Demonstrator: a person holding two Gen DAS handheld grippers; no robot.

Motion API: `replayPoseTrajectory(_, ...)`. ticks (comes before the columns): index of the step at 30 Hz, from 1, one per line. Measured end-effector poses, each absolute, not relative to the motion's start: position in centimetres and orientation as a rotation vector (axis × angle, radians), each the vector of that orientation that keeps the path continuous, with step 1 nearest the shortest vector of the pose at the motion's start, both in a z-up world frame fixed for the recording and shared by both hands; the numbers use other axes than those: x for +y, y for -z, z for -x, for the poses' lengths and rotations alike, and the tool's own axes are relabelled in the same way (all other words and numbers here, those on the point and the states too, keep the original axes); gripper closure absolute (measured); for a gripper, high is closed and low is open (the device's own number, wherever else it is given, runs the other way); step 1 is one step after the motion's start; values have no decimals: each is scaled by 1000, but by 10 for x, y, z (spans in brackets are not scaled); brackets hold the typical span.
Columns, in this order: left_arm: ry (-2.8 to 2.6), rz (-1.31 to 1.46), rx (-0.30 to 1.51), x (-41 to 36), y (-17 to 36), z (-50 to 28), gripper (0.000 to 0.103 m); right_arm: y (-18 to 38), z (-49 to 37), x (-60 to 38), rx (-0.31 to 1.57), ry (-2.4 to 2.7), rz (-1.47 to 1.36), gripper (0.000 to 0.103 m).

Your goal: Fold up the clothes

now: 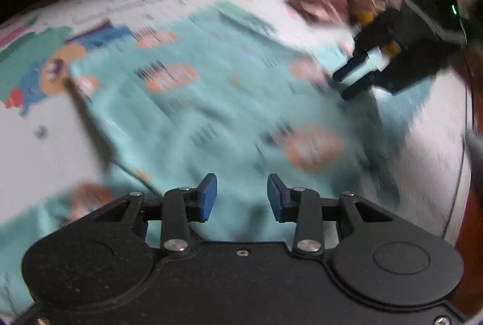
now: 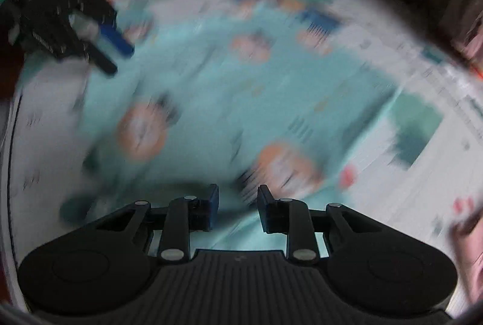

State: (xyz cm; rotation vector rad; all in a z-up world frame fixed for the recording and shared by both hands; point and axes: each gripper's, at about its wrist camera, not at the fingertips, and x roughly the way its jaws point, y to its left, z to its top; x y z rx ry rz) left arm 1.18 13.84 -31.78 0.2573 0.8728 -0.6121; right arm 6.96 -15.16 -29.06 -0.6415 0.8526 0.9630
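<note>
Teal printed garment [image 1: 229, 113] lay spread mid-frame; your left gripper [image 1: 242, 196] and right gripper [image 2: 235, 208] hung open, empty; fold stage unclear.

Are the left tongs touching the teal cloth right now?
Cannot tell. In the left wrist view the left tongs stand open above the teal cloth, cloth showing between the pads, but blur hides any gap. The right wrist view is equally blurred.

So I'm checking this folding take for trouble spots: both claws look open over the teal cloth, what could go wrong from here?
1. Both views are motion-blurred, so either open claw, left or right, may close on the wrong spot of the teal cloth.
2. A claw might also pinch the printed sheet beneath.
</note>
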Motion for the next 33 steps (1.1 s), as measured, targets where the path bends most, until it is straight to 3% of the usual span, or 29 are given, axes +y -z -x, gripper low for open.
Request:
replayPoseTrajectory(7, 668, -424, 845, 130, 322, 10, 68, 288, -43, -155, 871, -926, 666, 73)
replayPoseTrajectory(13, 772, -419, 1009, 140, 305, -18, 66, 281, -35, -143, 1046, -929, 636, 72)
replayPoseTrajectory(17, 653, -415, 880, 160, 284, -46, 67, 265, -39, -120, 962, -981, 653, 74)
replayPoseTrajectory(21, 550, -351, 797, 166, 293, -89, 66, 268, -86, -94, 786, -905, 669, 74)
replayPoseTrajectory(26, 474, -321, 815, 146, 322, -158, 63, 286, -169, -96, 797, -713, 579, 72)
replayPoseTrajectory(27, 477, -309, 821, 142, 328, -172, 53, 290, -185, -96, 798, -675, 561, 72)
replayPoseTrajectory(28, 482, -283, 819, 141, 330, -187, 51, 294, -202, -97, 799, -637, 543, 67)
replayPoseTrajectory(30, 490, -263, 860, 138, 331, -218, 38, 299, -232, -101, 806, -559, 502, 33)
replayPoseTrajectory(31, 498, -281, 874, 134, 331, -228, 37, 299, -241, -109, 821, -517, 474, 23)
replayPoseTrajectory(33, 511, -320, 898, 129, 328, -238, 37, 297, -246, -117, 831, -504, 473, 26)
